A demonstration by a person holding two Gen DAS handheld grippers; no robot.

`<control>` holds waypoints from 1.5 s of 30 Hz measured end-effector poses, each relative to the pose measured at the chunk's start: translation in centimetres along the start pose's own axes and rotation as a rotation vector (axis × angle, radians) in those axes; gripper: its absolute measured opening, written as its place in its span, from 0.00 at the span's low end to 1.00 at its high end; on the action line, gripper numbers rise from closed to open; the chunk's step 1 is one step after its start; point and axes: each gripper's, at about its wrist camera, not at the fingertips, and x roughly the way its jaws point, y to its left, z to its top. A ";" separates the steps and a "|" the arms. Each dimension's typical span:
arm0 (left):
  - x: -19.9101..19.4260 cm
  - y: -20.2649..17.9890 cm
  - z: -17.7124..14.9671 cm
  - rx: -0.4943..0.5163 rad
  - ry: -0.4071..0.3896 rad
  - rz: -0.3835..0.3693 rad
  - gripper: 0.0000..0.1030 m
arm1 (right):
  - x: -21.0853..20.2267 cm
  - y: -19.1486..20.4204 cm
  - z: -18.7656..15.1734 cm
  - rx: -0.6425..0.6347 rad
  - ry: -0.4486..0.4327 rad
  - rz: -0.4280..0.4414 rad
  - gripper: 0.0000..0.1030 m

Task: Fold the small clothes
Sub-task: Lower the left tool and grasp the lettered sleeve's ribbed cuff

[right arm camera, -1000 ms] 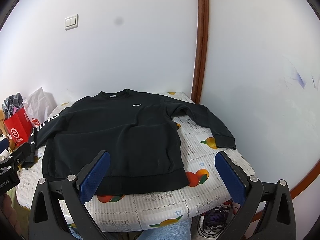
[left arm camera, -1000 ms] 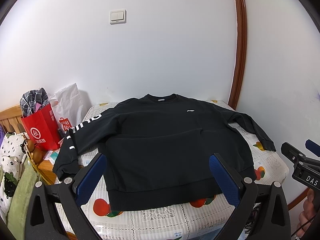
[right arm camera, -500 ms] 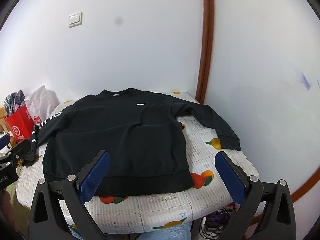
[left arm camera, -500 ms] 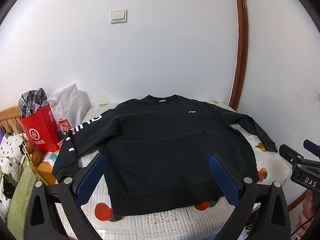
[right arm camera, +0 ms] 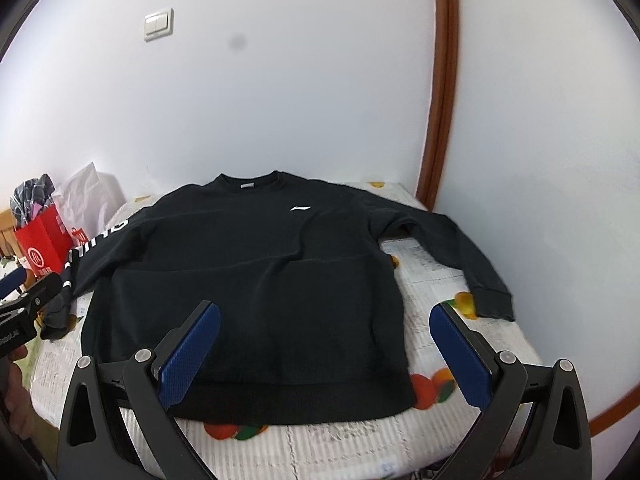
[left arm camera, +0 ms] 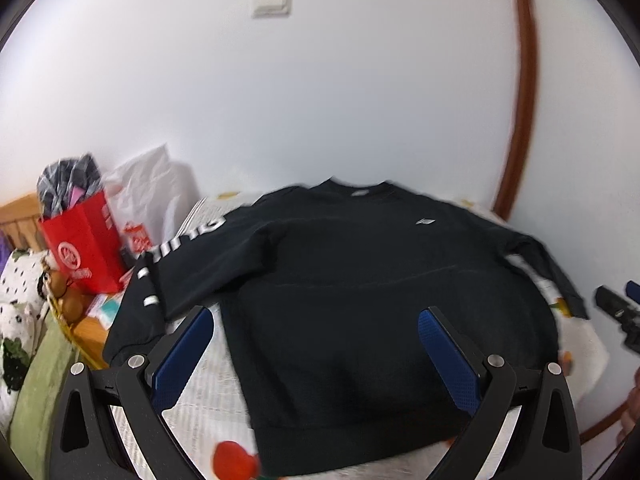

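Observation:
A black sweatshirt lies flat and face up on the table, collar at the far side, both sleeves spread out. Its left sleeve has white lettering; its right sleeve ends in a cuff near the table's right edge. My left gripper is open and empty above the hem. My right gripper is open and empty above the lower right part of the shirt. Each gripper's body also shows at the edge of the other view.
The table has a white cover with a fruit print. A red paper bag and a white plastic bag stand at the left. White walls and a brown door frame close off the back and right.
Both grippers have moved forward and lower toward the sweatshirt, which now looks larger. The left wrist view is blurred from motion. The sweatshirt has not moved.

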 end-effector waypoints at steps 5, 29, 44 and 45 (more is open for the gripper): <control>4.3 4.7 -0.9 -0.029 0.085 0.085 0.99 | 3.5 0.8 0.2 0.059 0.030 0.038 1.00; 14.0 15.3 -3.8 -0.159 0.280 0.224 0.74 | 12.4 3.5 1.0 0.008 0.194 -0.086 1.00; 15.3 16.2 -4.5 -0.162 0.309 0.279 0.37 | 12.4 4.5 1.7 -0.009 0.187 -0.117 1.00; 15.3 16.2 -4.5 -0.161 0.309 0.282 0.37 | 12.3 4.6 1.7 -0.009 0.186 -0.118 1.00</control>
